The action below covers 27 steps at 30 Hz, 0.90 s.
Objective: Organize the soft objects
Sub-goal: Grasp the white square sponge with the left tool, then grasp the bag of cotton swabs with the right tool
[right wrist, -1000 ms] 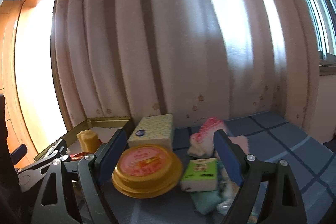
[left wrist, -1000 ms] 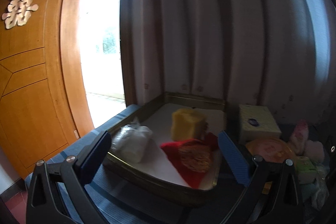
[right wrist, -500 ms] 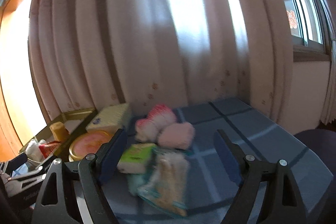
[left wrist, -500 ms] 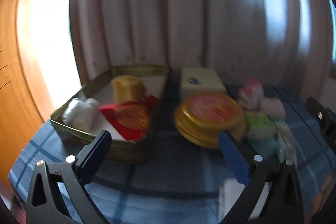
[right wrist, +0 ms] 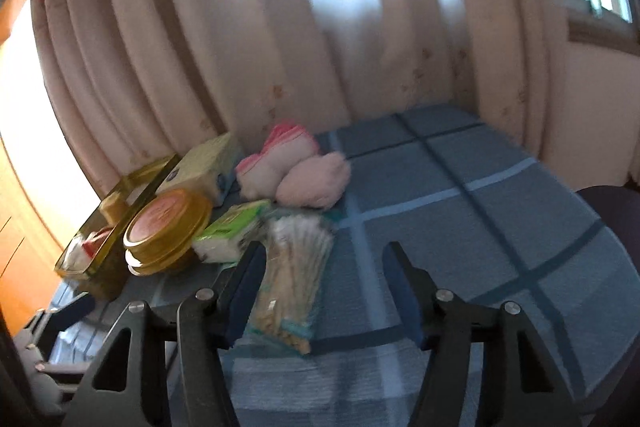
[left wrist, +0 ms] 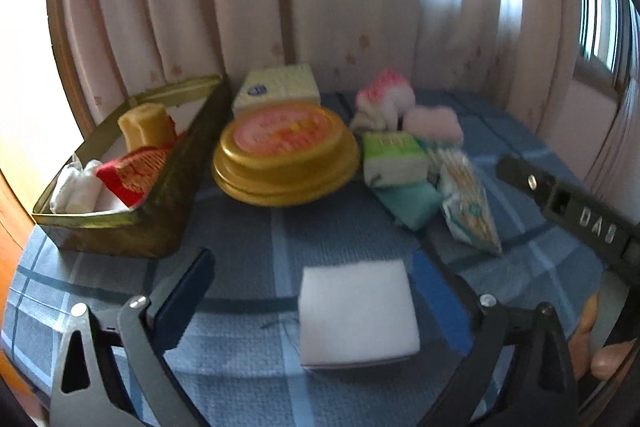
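Observation:
My left gripper (left wrist: 312, 287) is open low over the blue checked cloth. A white square pad (left wrist: 358, 311) lies between its fingers, nearer the right one, and is not pinched. My right gripper (right wrist: 324, 267) has its jaws closing; a clear bag of cotton swabs (right wrist: 292, 267) lies partly between them, against the left finger, and is not gripped. Behind the bag lie a green tissue pack (right wrist: 232, 231), a pink puff (right wrist: 316, 183) and a pink-and-white plush (right wrist: 280, 155). A teal cloth (left wrist: 412, 203) sits under the green pack.
A gold tin tray (left wrist: 120, 231) at the left holds a yellow sponge (left wrist: 146, 125), a red cloth (left wrist: 136, 171) and a white bundle (left wrist: 76, 187). A round gold tin (left wrist: 284, 151) and a tissue box (left wrist: 280, 87) stand beside it. Curtains close the back. A person's fingers (left wrist: 600, 351) show at lower right.
Both views swung right and dipped toward the table. The white pad came in between the left fingers. The right jaws narrowed and came down by the swab bag.

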Available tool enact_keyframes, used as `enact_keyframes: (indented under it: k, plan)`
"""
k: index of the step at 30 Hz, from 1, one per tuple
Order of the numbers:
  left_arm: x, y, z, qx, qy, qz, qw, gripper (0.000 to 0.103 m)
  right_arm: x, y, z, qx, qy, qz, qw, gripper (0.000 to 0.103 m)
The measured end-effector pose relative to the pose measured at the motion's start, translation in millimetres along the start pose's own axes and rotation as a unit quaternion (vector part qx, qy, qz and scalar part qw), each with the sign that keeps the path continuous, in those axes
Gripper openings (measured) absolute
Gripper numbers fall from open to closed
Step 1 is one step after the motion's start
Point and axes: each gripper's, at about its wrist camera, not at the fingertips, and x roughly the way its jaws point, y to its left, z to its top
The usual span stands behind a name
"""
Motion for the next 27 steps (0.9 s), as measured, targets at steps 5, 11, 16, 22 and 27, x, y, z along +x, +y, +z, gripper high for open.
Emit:
enact_keyframes:
  k: [5,11,16,22,27]
  plan:
    - [10.9,-5.7,-7.0,0.013,0.031,0.017,0.9993,0.095,19.3,12.2,0.7,-0.009,0.033,0.021,0.999,0.063]
    - [19.3,-6.1,-11.3,0.008,0.048,0.008,0.9988,0.089,40.2,21.2,-3.8,-0.02,0.071,0.022,0.997,0.063]
    - [20.6,-2.7,-14.4,-0.008,0.052,-0.011,0.9985,0.085,54.2,22.5,-3.0,-0.016,0.104,0.034,0.994,0.063]
    - [18.3,-4.5,-18.5,-0.008,0.042,-0.03,0.9986,0.066,58.6,19.8,-2.5,-0.01,0.113,0.048,0.992,0.056]
    - [13.8,-9.6,-20.8,0.002,0.033,-0.041,0.9986,0.056,52.7,10.1,-6.0,0.015,0.113,0.071,0.991,0.035]
